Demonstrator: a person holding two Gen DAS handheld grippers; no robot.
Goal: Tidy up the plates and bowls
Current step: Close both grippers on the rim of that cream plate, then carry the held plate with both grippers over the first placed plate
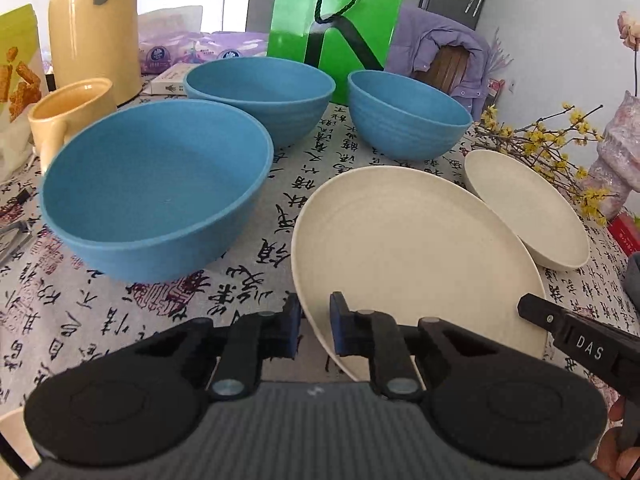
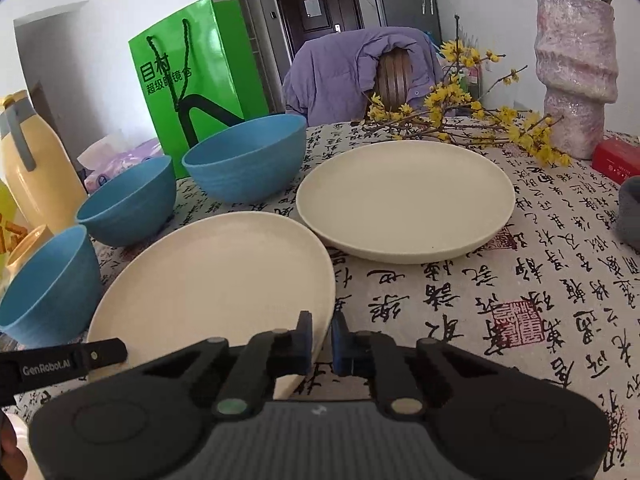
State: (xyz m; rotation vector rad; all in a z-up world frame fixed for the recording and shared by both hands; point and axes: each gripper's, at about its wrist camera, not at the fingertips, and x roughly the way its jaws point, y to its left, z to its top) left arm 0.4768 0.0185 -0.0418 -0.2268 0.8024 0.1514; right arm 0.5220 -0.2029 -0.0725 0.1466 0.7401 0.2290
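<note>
Three blue bowls stand on the calligraphy tablecloth: a large near one [image 1: 156, 188], a middle one [image 1: 260, 96] and a far right one [image 1: 404, 116]. A large cream plate [image 1: 404, 244] lies in front, tilted up, with a smaller cream plate [image 1: 528, 208] behind it. My left gripper [image 1: 315, 330] straddles the large plate's left near rim, jaws narrow on it. My right gripper [image 2: 322, 340] grips the same plate [image 2: 216, 280] at its right near rim. The other cream plate [image 2: 404, 196] lies flat beyond. The bowls show at the left [image 2: 244, 160].
A yellow jug [image 1: 92, 28] and yellow cup [image 1: 68, 116] stand at the left. A green bag [image 1: 340, 20] stands behind the bowls. Yellow flower branches [image 2: 480, 120], a pink vase [image 2: 576, 60] and a red box [image 2: 616, 160] sit at the right.
</note>
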